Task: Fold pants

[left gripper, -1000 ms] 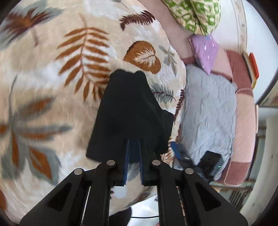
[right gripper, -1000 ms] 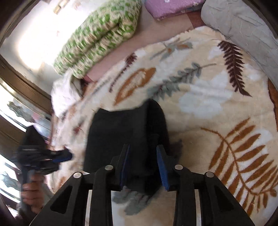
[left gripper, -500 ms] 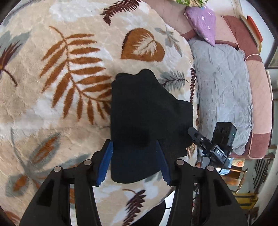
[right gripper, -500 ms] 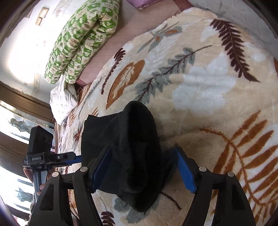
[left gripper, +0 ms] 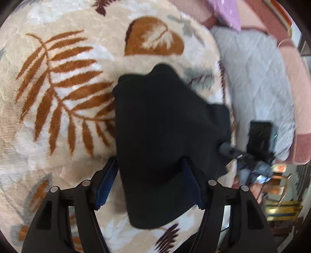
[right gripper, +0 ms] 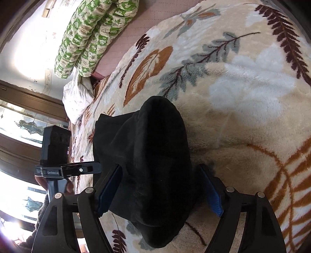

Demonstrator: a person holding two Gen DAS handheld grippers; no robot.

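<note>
The black pants [left gripper: 163,136] lie folded into a thick bundle on a cream leaf-print blanket [left gripper: 58,87]. My left gripper [left gripper: 150,183] is open, its blue-padded fingers straddling the near end of the bundle. In the right wrist view the same pants [right gripper: 151,159] sit between the spread fingers of my right gripper [right gripper: 159,190], which is open too. Neither holds cloth. Each gripper shows in the other's view: the right one [left gripper: 252,151] at the bundle's right side, the left one [right gripper: 64,169] at its left.
The leaf-print blanket [right gripper: 243,97] covers the bed. A grey quilt [left gripper: 258,81] and pink bedding [left gripper: 299,109] lie to the right, with a purple pillow [left gripper: 225,13] beyond. A green patterned quilt [right gripper: 91,33] and white cloth [right gripper: 77,97] lie near the window.
Both grippers have opened and let go of the pants, which now rest on the blanket. The jaws have widened around the bundle and both cameras have drawn closer to it.
</note>
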